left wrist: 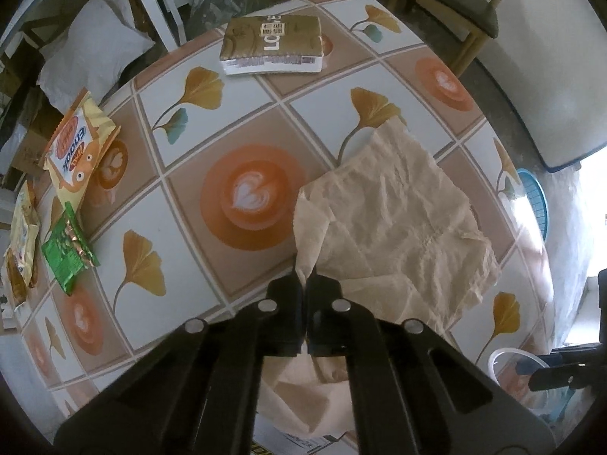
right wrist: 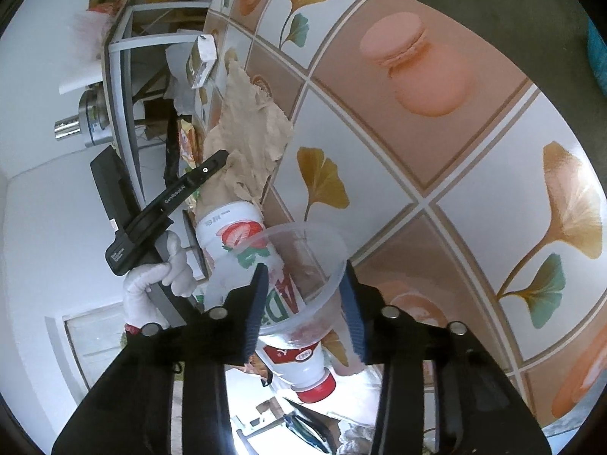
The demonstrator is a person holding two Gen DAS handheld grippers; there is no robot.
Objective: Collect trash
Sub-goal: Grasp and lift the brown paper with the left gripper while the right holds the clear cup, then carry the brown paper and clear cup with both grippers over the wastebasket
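My left gripper (left wrist: 304, 280) is shut on the near edge of a crumpled beige paper napkin (left wrist: 394, 220) that lies on the patterned table (left wrist: 182, 174). My right gripper (right wrist: 305, 284) is shut on a clear plastic cup (right wrist: 303, 265), held just above the table. A white strawberry drink bottle (right wrist: 242, 242) with a red cap lies behind the cup. In the right wrist view the left gripper (right wrist: 216, 159) shows pinching the napkin (right wrist: 250, 129). The cup also shows in the left wrist view (left wrist: 512, 371).
A gold Lotte box (left wrist: 273, 43) sits at the table's far edge. A yellow snack packet (left wrist: 77, 144), a green wrapper (left wrist: 68, 246) and another packet (left wrist: 22, 235) lie at the left edge. A blue basket (left wrist: 537, 204) is on the floor at right. Chairs stand behind.
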